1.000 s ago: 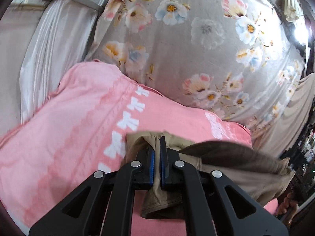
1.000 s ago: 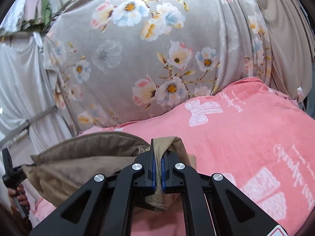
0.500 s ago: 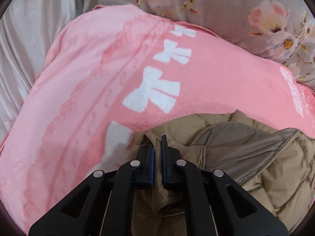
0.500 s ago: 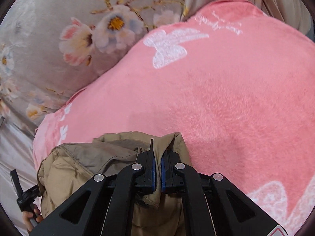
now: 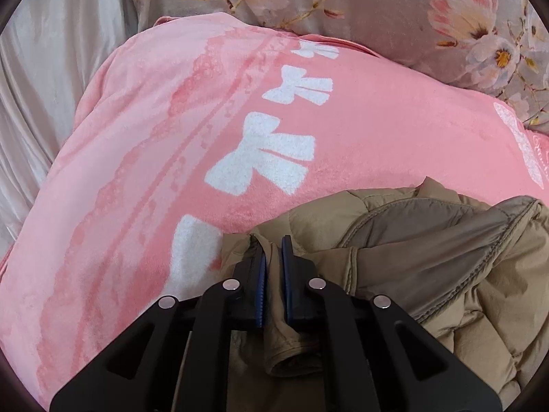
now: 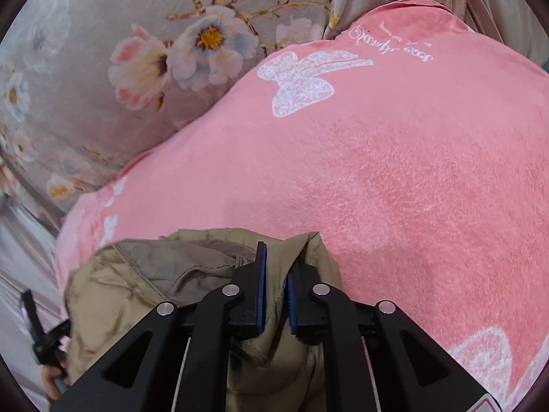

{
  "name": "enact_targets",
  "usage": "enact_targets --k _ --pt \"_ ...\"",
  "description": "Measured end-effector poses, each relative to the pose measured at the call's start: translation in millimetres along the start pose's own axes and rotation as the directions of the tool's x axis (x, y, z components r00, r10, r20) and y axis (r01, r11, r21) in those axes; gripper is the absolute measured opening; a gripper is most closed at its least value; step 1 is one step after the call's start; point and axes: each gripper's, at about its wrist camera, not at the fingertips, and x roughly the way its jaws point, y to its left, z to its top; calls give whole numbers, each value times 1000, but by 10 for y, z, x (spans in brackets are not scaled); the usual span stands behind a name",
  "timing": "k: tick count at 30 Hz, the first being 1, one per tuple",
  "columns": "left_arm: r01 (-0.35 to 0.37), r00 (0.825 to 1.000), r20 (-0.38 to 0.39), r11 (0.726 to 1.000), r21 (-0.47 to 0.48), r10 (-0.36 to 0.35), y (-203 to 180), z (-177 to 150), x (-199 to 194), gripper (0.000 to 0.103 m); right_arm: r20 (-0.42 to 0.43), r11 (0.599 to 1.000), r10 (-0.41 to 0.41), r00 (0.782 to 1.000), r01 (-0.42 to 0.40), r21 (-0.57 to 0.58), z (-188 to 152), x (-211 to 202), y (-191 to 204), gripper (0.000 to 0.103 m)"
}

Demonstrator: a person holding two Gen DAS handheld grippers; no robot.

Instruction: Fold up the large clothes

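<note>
A: Left gripper [image 5: 272,264], nearest the lens: state?

B: Jaws nearly together, a narrow gap filled by a fold of the tan quilted jacket [image 5: 429,257]. The fabric hangs down between the blue pads.

A: Right gripper [image 6: 276,267]?

B: Same. Slim gap, a tan jacket [image 6: 144,274] edge pinched between the pads, cloth bunched below the jaws.

A: Jacket position?

B: Crumpled on the pink blanket [image 5: 137,171], low in both views; grey lining is showing. In the right view the left gripper's black fingers [image 6: 32,322] sit at the jacket's far left edge.

A: Beyond that?

B: Pink blanket [image 6: 411,171] with white bow prints, then the grey floral sheet [image 6: 85,51] behind it. Pale satin fabric [image 5: 44,86] at far left.
</note>
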Motion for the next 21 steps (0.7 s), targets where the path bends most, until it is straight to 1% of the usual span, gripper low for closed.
enact_targets --k 1,2,3,4,5,6,7,8,9,10,11,12,13,14,16,17,19,21 --pt "5 1000 4 1000 -5 -5 21 -6 -32 11 2 1000 21 1000 -21 16 17 -55 -14 15" --pt "7 1000 5 1000 -5 -7 36 -8 -59 14 6 998 54 999 -54 37 39 -155 -48 19" --pt "12 1000 10 1000 -3 -12 64 -9 -113 15 13 997 67 998 -67 47 56 -221 -54 29" --pt "13 1000 14 1000 -3 -13 101 -5 -179 21 29 996 74 997 -75 57 76 -320 -65 36" --pt "-2 1000 18 1000 -6 2 135 2 -239 51 58 994 83 995 -86 64 106 -473 -87 46" --pt "-49 998 48 999 -16 50 203 20 -375 70 79 993 97 992 -102 65 132 -577 -96 47" --pt "-75 991 109 997 -30 77 279 34 -542 86 104 992 104 989 -111 64 169 -715 -104 47" --pt "-84 983 163 996 -33 89 331 42 -682 84 124 993 94 988 -103 63 191 -817 -101 47" --pt "-117 970 212 993 -28 121 378 70 -856 84 150 997 58 987 -65 45 217 -952 -63 47" --pt "-139 961 239 990 -26 141 411 104 -1000 83 184 1000 5 983 -5 -2 226 -1079 32 47" --pt "-133 957 256 991 -29 136 430 135 -1126 76 219 997 -35 975 51 -66 211 -1179 174 47" --pt "-99 957 270 995 -27 102 409 177 -1271 72 237 990 -55 970 84 -113 185 -1219 296 46" --pt "-67 959 276 998 -13 68 328 213 -1380 70 250 978 -74 965 120 -174 136 -1233 486 46" --pt "-51 959 279 999 3 48 245 236 -1436 69 251 961 -79 965 141 -238 69 -1196 702 43" --pt "-7 960 279 997 75 -14 -133 260 -1526 67 232 927 -69 970 149 -344 -70 -1055 1044 33" --pt "10 962 271 995 99 -37 -278 259 -1526 67 218 907 -66 974 150 -394 -150 -951 1227 26" --pt "50 968 234 986 161 -88 -694 237 -1426 65 150 870 -38 988 107 -481 -324 -648 1585 22" --pt "69 977 184 976 205 -108 -1041 188 -1247 63 106 846 -38 994 88 -526 -449 -405 1779 21"
